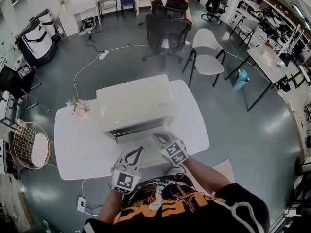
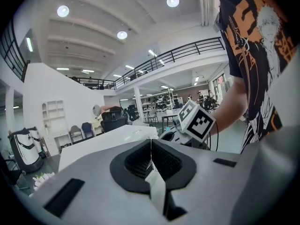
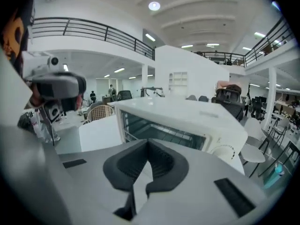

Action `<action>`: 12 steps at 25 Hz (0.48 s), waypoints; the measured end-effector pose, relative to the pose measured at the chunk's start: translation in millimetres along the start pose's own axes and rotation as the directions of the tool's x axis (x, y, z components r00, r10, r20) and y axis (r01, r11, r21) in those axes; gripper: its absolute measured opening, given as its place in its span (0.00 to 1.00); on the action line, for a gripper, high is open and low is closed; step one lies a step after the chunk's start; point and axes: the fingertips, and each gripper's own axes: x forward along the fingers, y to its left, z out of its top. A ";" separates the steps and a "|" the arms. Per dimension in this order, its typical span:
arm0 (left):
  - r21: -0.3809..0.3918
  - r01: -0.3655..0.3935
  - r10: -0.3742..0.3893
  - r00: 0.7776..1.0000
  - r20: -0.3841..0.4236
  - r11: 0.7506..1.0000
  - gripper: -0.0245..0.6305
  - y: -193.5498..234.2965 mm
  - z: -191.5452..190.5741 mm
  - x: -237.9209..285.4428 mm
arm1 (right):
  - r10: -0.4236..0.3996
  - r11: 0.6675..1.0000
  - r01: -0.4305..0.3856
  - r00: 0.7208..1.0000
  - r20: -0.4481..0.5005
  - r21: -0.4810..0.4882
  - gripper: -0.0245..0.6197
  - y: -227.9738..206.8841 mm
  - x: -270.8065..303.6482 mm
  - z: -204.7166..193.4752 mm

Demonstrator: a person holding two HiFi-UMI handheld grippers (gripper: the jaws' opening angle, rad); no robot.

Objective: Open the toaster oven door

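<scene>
The white toaster oven (image 1: 133, 106) stands in the middle of the white table (image 1: 77, 149), its front facing me. In the right gripper view its dark front (image 3: 164, 130) shows a wire rack, with a dial (image 3: 226, 152) on the right; my gripper's body hides the lower edge, so I cannot tell how the door stands. The right gripper (image 1: 160, 139) (image 3: 147, 144) is shut and empty, its tip just before the oven's front right. The left gripper (image 1: 133, 158) (image 2: 151, 142) is shut and empty, a little nearer me, pointing past the oven's top (image 2: 112, 142).
Pink flowers (image 1: 77, 107) lie on the table's left edge. A gold wire chair (image 1: 29, 147) stands left of the table. Behind the table are a black office chair (image 1: 167, 30) with a person in it and a white chair (image 1: 206, 55). A power strip (image 1: 81, 204) lies on the floor.
</scene>
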 end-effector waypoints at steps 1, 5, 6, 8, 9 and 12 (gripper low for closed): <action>-0.005 -0.003 0.003 1.000 0.006 1.000 0.08 0.3 2.7 -0.5 | -0.006 1.000 0.006 0.999 0.032 0.007 0.06 -0.8 -6.0 13.3; -0.027 -0.024 0.024 0.999 0.033 0.999 0.08 4.9 14.7 -3.5 | -0.014 1.000 0.010 0.989 0.147 0.025 0.06 -0.5 -30.0 61.3; -0.035 -0.031 0.032 0.999 0.040 0.999 0.08 7.3 17.5 -4.4 | -0.016 1.000 0.011 0.985 0.175 0.026 0.06 0.1 -35.6 72.6; -0.058 -0.048 0.051 0.997 0.057 0.997 0.08 13.0 22.9 -6.4 | -0.019 1.000 0.015 0.974 0.226 0.019 0.06 1.8 -47.0 94.1; -0.074 -0.058 0.063 0.996 0.066 0.996 0.08 16.1 25.8 -7.6 | -0.020 1.000 0.017 0.968 0.250 0.012 0.06 3.1 -53.0 104.3; -0.117 -0.088 0.100 0.990 0.095 0.989 0.08 24.8 35.6 -12.2 | -0.018 1.000 0.023 0.948 0.318 -0.010 0.06 8.7 -70.9 132.0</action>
